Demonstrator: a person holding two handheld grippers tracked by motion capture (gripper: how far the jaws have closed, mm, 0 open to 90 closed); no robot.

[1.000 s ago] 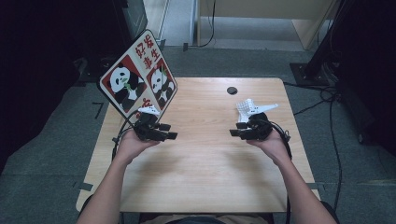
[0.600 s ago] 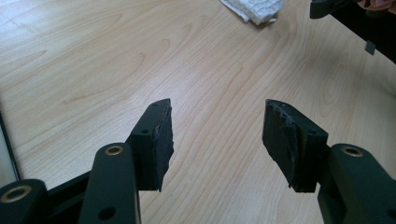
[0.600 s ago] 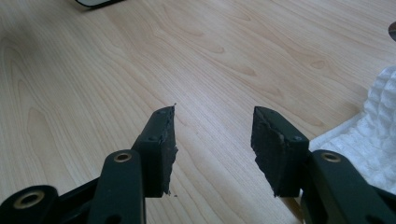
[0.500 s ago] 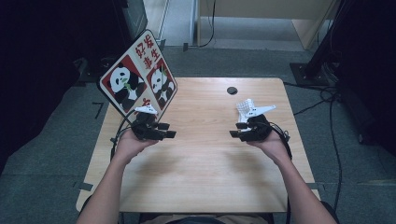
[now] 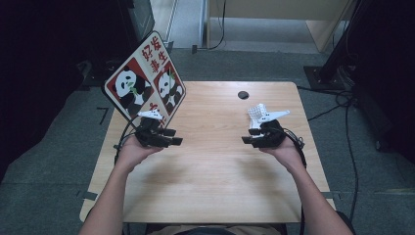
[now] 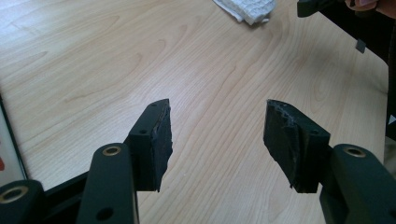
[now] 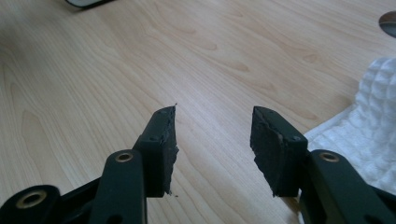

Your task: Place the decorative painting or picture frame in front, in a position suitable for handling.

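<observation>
My left gripper (image 5: 175,137) hovers over the left half of the wooden table (image 5: 210,176), jaws pointing right. In the left gripper view the left gripper (image 6: 217,140) is open with bare wood between its pads. Over the right half, my right gripper (image 5: 247,139) points left. In its own view the right gripper (image 7: 214,140) is also open and holds nothing. A crumpled white paper towel (image 5: 255,114) lies just behind the right gripper. The towel (image 7: 373,135) sits beside that gripper's right jaw, and the towel (image 6: 247,9) shows far off in the left gripper view.
A panda sign (image 5: 144,81) with red characters stands tilted at the table's back left corner, close behind the left hand. A dark round grommet (image 5: 243,94) sits near the back edge. Cables (image 5: 337,107) trail over the floor to the right.
</observation>
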